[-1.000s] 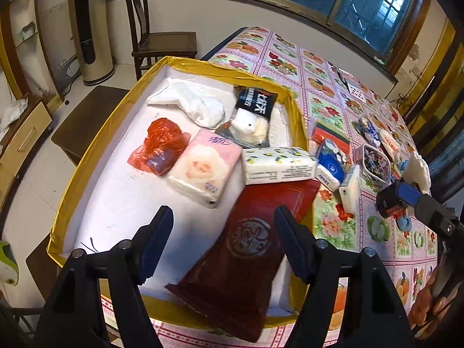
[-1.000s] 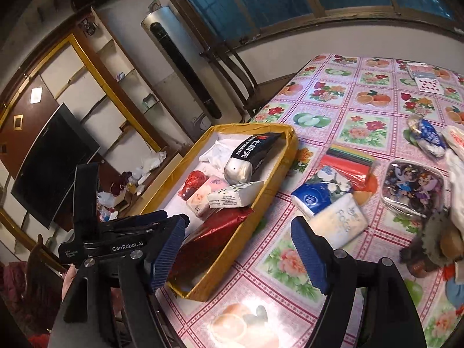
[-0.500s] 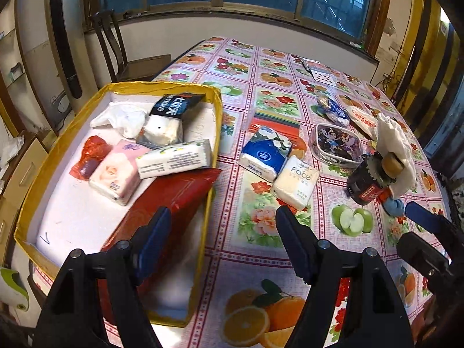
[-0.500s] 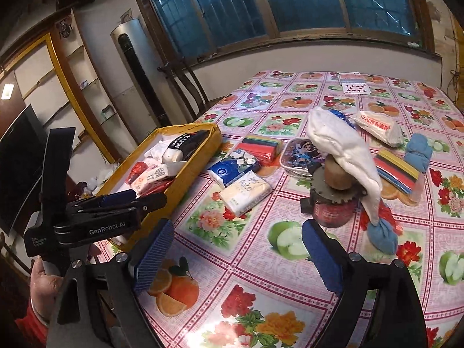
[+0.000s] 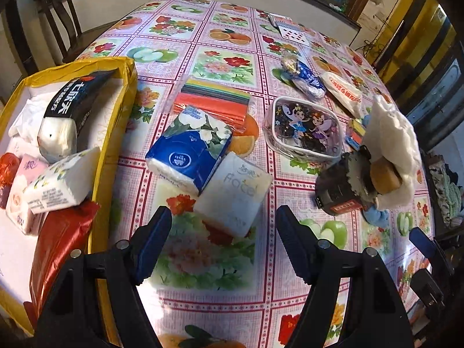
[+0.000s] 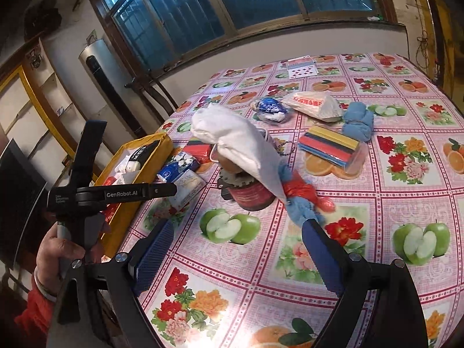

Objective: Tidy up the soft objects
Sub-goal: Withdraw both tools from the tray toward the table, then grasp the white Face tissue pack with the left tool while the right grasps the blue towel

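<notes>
Soft tissue packs are being gathered into the yellow-rimmed shallow box [image 5: 127, 92] at the left edge of the tabletop [image 5: 220, 287]; several packs and a red pouch [image 5: 58, 240] already lie in it. Outside it, a white rectangular tissue pack [image 5: 235, 194] lies just beside the box's right wall, touching a blue-and-white floral tissue pack [image 5: 188, 148] behind it. The left claw [image 5: 221, 245] is held spread and empty, aimed at the white pack, so a fresh pick-up appears to be in hand. The next move is judged to call for lowering the fingers astride that pack and squeezing gently. The right claw [image 6: 237, 256] is likewise spread and empty, toward the near edge.
</notes>
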The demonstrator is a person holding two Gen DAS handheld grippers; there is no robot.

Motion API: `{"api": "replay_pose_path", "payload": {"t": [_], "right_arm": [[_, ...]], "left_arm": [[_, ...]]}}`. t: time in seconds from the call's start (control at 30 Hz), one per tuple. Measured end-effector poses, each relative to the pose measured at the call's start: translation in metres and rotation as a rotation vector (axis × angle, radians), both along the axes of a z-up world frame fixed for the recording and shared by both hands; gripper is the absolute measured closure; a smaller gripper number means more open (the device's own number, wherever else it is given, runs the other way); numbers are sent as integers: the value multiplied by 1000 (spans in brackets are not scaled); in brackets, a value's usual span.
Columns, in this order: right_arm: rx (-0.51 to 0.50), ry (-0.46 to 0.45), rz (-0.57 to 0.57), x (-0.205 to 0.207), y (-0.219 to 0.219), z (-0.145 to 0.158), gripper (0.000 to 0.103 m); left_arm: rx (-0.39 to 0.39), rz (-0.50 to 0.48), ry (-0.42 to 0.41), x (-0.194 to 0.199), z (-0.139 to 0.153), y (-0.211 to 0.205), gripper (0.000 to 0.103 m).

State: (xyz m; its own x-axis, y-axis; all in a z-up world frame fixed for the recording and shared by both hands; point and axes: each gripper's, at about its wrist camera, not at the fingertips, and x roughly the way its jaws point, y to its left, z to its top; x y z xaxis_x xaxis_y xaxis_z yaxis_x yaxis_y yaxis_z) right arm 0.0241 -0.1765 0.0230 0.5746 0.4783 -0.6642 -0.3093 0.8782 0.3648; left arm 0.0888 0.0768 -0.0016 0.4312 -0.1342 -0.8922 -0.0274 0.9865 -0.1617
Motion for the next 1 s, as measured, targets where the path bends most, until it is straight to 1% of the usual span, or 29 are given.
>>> {"api": "replay_pose_path", "payload": {"t": [0.13,0.23,0.37,0.5,0.6,0.7,0.87,1.0], "right_arm": [[2,8,-9,2,-8,-4,11],[-3,14,-13,7,-8,-6,11],[1,24,-25,14,-12,-8,11],[-1,21,-50,20,-21,-6,11],[-25,15,-86,29,-35,-2,11],[-58,15,-124,41,-52,1,11],[-103,50,-150,63,-77,-6,11],[-125,57,-186,76,-100,-5,11]], "left_arm": [[9,-23,33,15,-8,-6,29],[-22,-61,72,23,-17,-14,29],[-54,-111,97,26,-20,-28,29],[-84,-167,104,29,-17,-41,29],[-58,-133,92,34,-16,-43,29],[-67,-95,93,38,-17,-39,29],[-57,-50,100,43,-22,-34,29],[-49,-50,106,45,-23,-36,29]]}}
